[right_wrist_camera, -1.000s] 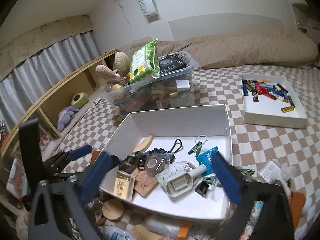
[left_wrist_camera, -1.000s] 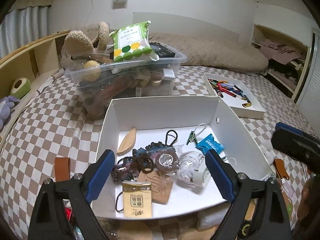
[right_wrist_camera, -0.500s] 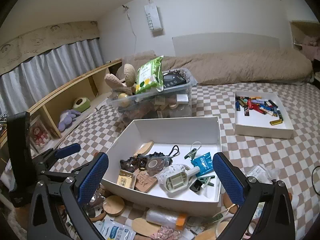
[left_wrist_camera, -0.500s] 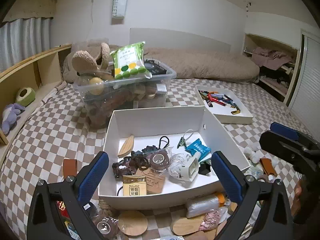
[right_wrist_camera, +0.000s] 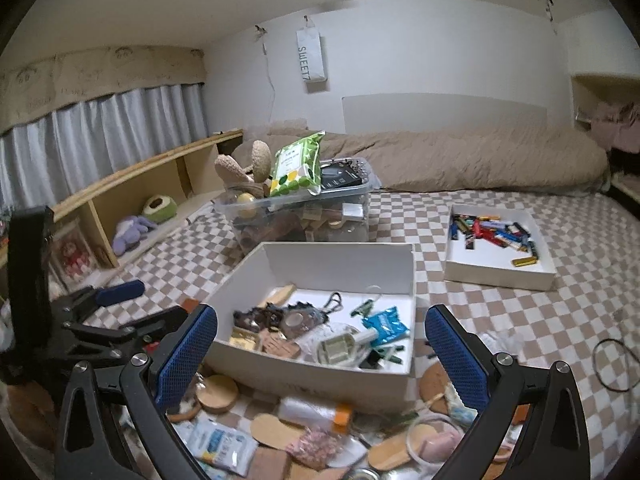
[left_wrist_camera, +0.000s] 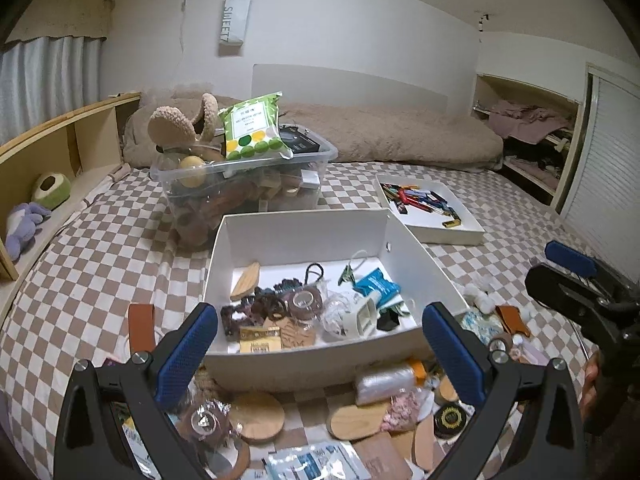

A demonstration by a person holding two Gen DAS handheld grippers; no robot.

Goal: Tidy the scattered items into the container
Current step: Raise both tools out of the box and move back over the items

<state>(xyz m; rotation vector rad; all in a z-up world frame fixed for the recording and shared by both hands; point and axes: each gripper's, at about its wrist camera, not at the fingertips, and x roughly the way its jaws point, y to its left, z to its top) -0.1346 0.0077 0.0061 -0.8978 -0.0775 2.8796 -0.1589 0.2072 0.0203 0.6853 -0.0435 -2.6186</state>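
A white open box (left_wrist_camera: 300,228) (right_wrist_camera: 332,258) sits on the checkered bed and holds several small items, such as a blue packet (left_wrist_camera: 376,286), a wooden piece (left_wrist_camera: 245,282) and a tape roll (left_wrist_camera: 306,300). Scattered items lie in front of it: round wooden discs (left_wrist_camera: 256,416), a clear wrapped roll (left_wrist_camera: 384,378), packets (right_wrist_camera: 222,446). My left gripper (left_wrist_camera: 320,352) is open and empty, held above the near clutter. My right gripper (right_wrist_camera: 320,352) is open and empty, also above the clutter. Each gripper shows in the other's view, the right one (left_wrist_camera: 576,280) and the left one (right_wrist_camera: 104,312).
A clear plastic bin (left_wrist_camera: 248,184) full of toys, with a green packet (left_wrist_camera: 252,132) on top, stands behind the box. A white tray of batteries (left_wrist_camera: 428,212) lies to the right. A wooden shelf (left_wrist_camera: 52,160) with plush toys runs along the left. A brown leather strap (left_wrist_camera: 140,326) lies left of the box.
Both grippers have pulled back and up from the box, so the clutter in front of it is now in view. Both stay open and empty.
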